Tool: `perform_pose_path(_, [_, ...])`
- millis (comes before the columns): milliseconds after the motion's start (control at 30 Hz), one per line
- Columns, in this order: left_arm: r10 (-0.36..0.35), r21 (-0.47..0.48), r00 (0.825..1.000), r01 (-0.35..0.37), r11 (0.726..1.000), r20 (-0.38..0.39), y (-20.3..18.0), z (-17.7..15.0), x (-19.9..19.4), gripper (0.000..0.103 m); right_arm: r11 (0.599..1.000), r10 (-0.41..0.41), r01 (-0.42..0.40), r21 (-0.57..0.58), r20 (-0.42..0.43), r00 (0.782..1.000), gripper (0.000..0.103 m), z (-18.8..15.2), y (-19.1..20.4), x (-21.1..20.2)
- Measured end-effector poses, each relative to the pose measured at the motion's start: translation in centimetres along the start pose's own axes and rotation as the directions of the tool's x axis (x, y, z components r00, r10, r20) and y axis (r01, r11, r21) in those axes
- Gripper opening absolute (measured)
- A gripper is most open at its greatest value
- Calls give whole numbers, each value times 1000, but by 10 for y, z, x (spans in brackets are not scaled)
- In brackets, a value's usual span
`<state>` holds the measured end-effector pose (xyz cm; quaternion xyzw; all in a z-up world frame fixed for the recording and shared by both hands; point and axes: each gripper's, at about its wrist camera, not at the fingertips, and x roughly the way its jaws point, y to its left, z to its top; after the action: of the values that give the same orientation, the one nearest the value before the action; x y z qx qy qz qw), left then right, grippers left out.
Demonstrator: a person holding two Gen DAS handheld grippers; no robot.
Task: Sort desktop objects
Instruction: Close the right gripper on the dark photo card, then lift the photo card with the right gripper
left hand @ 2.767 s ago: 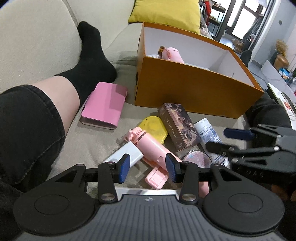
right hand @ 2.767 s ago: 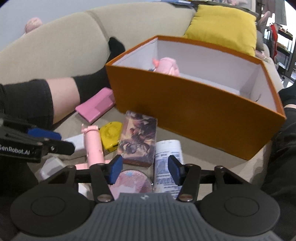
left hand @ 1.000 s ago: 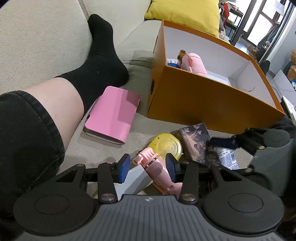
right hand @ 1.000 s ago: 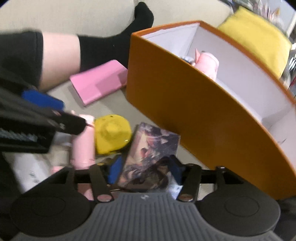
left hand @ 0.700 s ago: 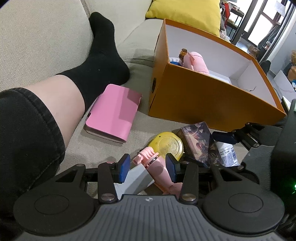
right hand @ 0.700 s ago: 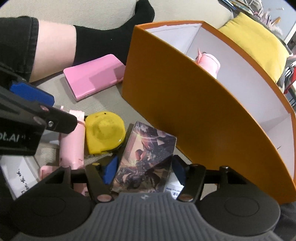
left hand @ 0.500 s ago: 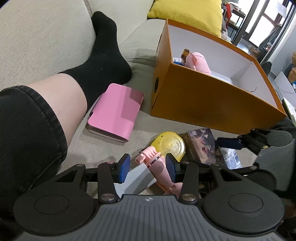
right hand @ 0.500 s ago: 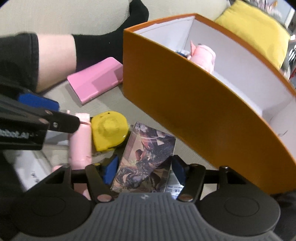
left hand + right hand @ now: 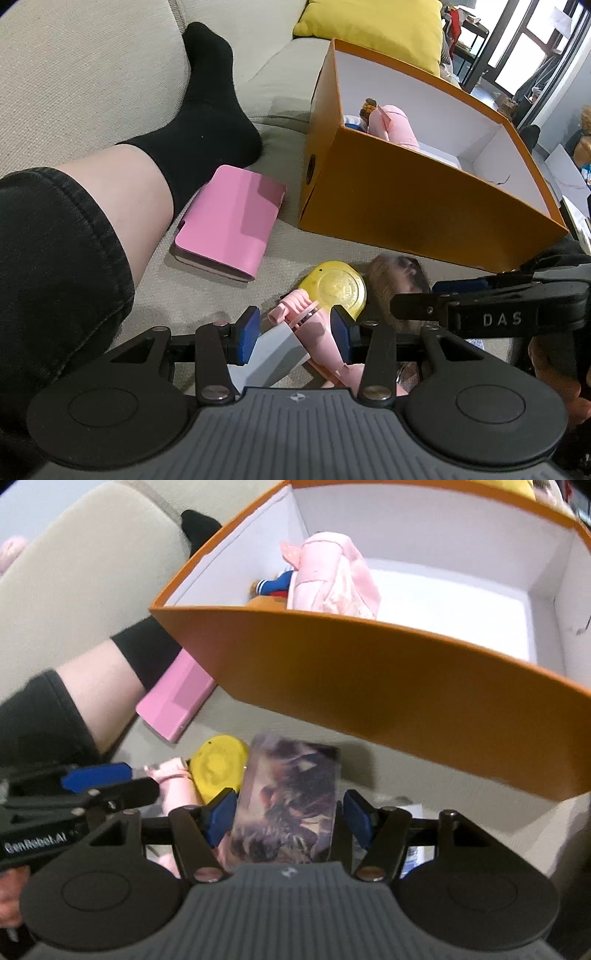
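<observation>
From my left wrist, my left tongs (image 9: 294, 334) are spread, the blue pads either side of a pink fan (image 9: 317, 332) and a white block (image 9: 275, 349) lying on the sofa (image 9: 92, 74), pinching neither. Just beyond sits a yellow disc (image 9: 334, 286), then a pink case (image 9: 231, 218) beside my leg (image 9: 122, 184). The orange box (image 9: 417, 201) stands past them with a pink doll (image 9: 391, 125) inside. My right tongs (image 9: 417, 299) cross in from the right above a blurred card box (image 9: 399, 280).

From my right wrist, my right tongs (image 9: 290, 814) straddle the card box (image 9: 291, 797); the picture is smeared and I cannot tell whether the pads press it. The disc (image 9: 218, 768) and fan (image 9: 173, 782) lie to its left, the orange box (image 9: 369, 686) just ahead, the doll (image 9: 332, 579) at its far end.
</observation>
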<state>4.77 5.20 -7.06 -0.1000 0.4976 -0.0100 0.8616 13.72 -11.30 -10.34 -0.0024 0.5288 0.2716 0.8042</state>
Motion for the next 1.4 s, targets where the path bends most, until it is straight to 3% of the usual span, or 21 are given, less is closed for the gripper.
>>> perform_pose_path(267, [3,2,1000,-3,1000,-9,0,0,1,49,980,-127,136,-149,65,990,62,-2,19,-7])
perform_pose_path(400, [6,2,1000,-6,1000,-8,1,-1,0,49,973,-137,137,-187,12,990,63,-1,19,-1])
perform_pose_path(567, [12,-4,1000,-13,1000,-8,5,-1,-2,49,994,-25,17,-106,-76,997,63,6,2,13])
perform_pose_path(700, [19,-5,1000,-19,1000,-13,6,-2,-2,49,997,73,-75,-13,-139,988,64,13,-19,31])
perform_pose_path(933, [14,0,1000,-14,1000,-11,6,-2,-2,49,991,129,-123,50,-141,981,64,16,-29,26])
perform_pose_path(1033, [12,1,1000,-12,1000,-8,6,-3,-3,49,972,211,-193,134,-141,967,76,17,-42,28])
perform_pose_path(1100, [13,0,1000,-13,1000,-6,6,-3,-4,49,960,243,-215,181,-149,958,75,18,-50,29])
perform_pose_path(1167, [14,-2,1000,-14,1000,-6,7,-3,-4,49,957,242,-209,200,-153,958,62,18,-54,28])
perform_pose_path(1233, [14,-3,1000,-14,1000,-8,7,-3,-4,49,960,228,-195,203,-155,961,55,18,-57,29])
perform_pose_path(1400, [9,12,1000,-9,1000,-13,2,-3,-3,49,974,198,-180,136,-140,970,56,13,-45,28])
